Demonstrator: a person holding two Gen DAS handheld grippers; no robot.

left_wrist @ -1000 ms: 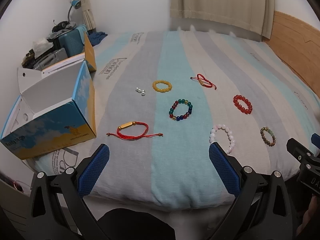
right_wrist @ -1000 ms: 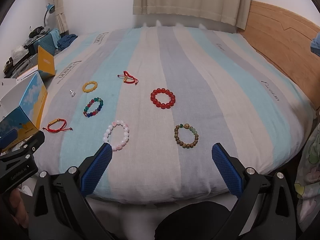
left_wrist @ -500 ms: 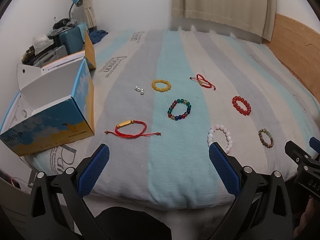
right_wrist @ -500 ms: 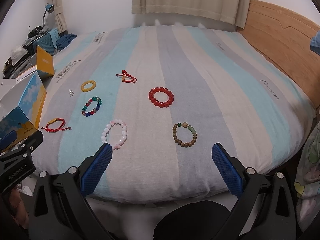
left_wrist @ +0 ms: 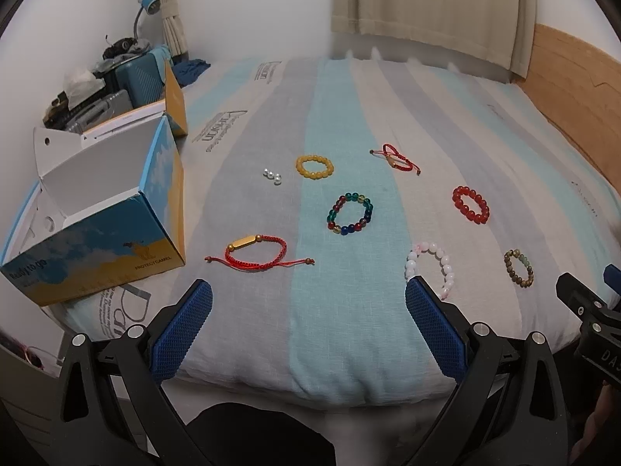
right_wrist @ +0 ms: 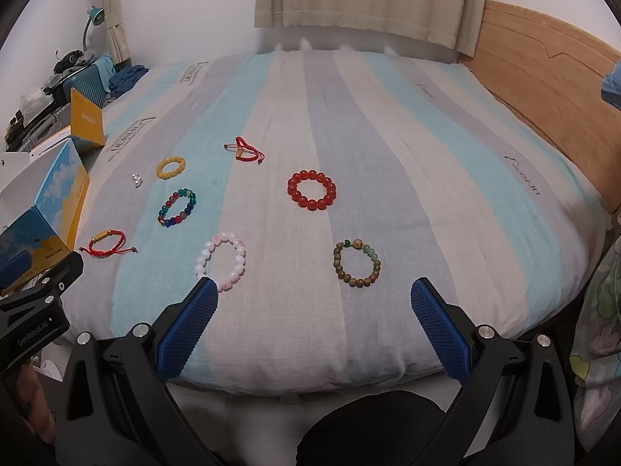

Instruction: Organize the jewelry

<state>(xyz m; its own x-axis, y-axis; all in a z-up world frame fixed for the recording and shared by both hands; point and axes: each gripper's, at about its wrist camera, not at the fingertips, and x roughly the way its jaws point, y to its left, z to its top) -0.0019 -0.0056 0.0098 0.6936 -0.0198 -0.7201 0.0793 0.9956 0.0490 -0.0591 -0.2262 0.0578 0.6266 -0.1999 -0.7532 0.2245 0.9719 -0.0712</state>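
Several bracelets lie spread on a striped bed cover [left_wrist: 349,330]. A red cord bracelet with a gold bar [left_wrist: 258,253] lies nearest the open blue and yellow box [left_wrist: 101,213]. Farther off are a multicolour bead bracelet [left_wrist: 350,213], a yellow one [left_wrist: 314,167], loose pearls [left_wrist: 272,175] and a second red cord bracelet [left_wrist: 396,157]. A red bead bracelet [right_wrist: 311,190], a pink-white one [right_wrist: 223,260] and a brown-green one [right_wrist: 357,262] lie ahead of my right gripper [right_wrist: 314,322]. My left gripper [left_wrist: 308,322] and the right one both stand open and empty at the bed's near edge.
A wooden headboard [right_wrist: 543,89] runs along the right side. Suitcases and clutter [left_wrist: 116,77] with a desk lamp [left_wrist: 145,4] stand at the far left beyond the box. Curtains [right_wrist: 368,0] hang behind the bed. A patterned fabric [right_wrist: 597,334] hangs at the right edge.
Both grippers have drawn slightly back and up, so the bracelets sit a little farther away in both views. Nothing on the bed has moved.
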